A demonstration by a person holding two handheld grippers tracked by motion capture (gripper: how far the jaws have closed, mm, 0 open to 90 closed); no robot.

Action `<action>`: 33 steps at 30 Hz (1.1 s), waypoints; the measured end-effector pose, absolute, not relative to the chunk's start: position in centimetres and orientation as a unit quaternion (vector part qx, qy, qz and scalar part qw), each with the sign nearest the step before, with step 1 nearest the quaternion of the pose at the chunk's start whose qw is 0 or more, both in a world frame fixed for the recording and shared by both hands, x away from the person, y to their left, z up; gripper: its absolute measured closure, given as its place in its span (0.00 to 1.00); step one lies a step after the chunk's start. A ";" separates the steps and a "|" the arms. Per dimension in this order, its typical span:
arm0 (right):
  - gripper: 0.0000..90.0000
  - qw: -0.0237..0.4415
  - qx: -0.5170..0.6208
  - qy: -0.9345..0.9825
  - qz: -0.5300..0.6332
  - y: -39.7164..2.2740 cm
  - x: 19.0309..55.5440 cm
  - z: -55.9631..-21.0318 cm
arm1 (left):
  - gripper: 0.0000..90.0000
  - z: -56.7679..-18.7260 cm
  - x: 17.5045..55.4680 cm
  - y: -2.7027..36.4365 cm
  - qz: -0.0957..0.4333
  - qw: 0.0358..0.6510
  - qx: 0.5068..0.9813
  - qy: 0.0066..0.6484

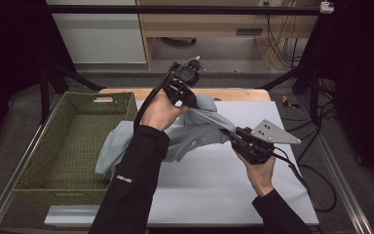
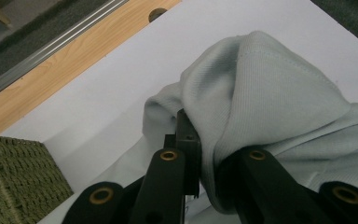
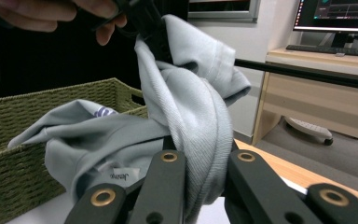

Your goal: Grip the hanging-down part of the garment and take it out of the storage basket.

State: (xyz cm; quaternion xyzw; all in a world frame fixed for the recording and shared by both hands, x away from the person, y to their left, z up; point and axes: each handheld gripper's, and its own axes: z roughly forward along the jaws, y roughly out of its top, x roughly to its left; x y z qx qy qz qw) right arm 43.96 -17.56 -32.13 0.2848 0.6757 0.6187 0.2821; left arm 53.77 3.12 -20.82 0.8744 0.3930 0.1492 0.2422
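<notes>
Left gripper (image 1: 189,95): jaw tips buried in folds of pale grey garment (image 1: 195,129); contact faces not visible in the left gripper view. Right gripper (image 1: 229,134): tips likewise covered by cloth. Garment's lower edge hidden behind left sleeve (image 1: 131,185). Neck label (image 3: 120,176) print too small to read. Basket (image 1: 73,146) near corner cut by sleeve. Monitor (image 3: 338,16) cropped at top edge.

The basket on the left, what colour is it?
The woven basket is olive green, clearest in the high view; part of the pale grey-blue garment drapes over its rim.
</notes>
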 end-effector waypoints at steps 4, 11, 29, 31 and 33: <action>0.97 0.286 0.284 0.675 0.618 -17.7 43.9 -31.7 | 0.92 -20.8 53.8 3.0 0.149 0.242 0.876 0.391; 0.97 0.295 0.282 0.669 0.622 -18.0 43.7 -30.8 | 0.92 -20.6 53.6 2.9 0.144 0.255 0.873 0.391; 0.93 0.293 0.283 0.669 0.622 -18.3 44.0 -31.6 | 0.92 -20.7 53.6 2.4 0.151 0.247 0.874 0.390; 0.84 0.283 0.289 0.677 0.615 -18.1 43.9 -33.0 | 0.92 -20.9 53.7 2.5 0.152 0.242 0.876 0.389; 0.76 0.280 0.291 0.683 0.609 -18.1 44.0 -34.0 | 0.92 -21.1 53.8 2.5 0.153 0.241 0.874 0.392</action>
